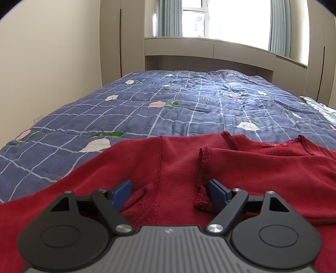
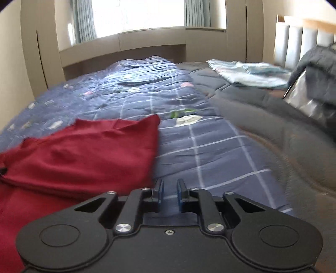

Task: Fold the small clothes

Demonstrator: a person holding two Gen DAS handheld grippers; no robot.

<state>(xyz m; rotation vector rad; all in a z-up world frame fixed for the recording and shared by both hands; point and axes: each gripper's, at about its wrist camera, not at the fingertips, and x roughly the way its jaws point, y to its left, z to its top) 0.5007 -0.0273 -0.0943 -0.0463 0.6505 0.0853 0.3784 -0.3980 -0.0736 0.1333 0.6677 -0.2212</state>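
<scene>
A dark red knit top lies spread on a blue checked quilt. Its neckline and label face the far side, and a sleeve with a stitched cuff is folded in over the body. My left gripper rests low on the top with its jaws wide apart. One blue pad sits beside a seam and the other by the cuff edge, and neither squeezes the cloth. In the right wrist view the red top lies to the left. My right gripper hovers over bare quilt just past the top's right edge, with a narrow empty gap between its jaws.
A grey duvet bunches along the quilt's right side. A folded pale blue cloth lies further back, and a dark bundle sits by the padded headboard. A wall and cabinets under a bright window close the far end.
</scene>
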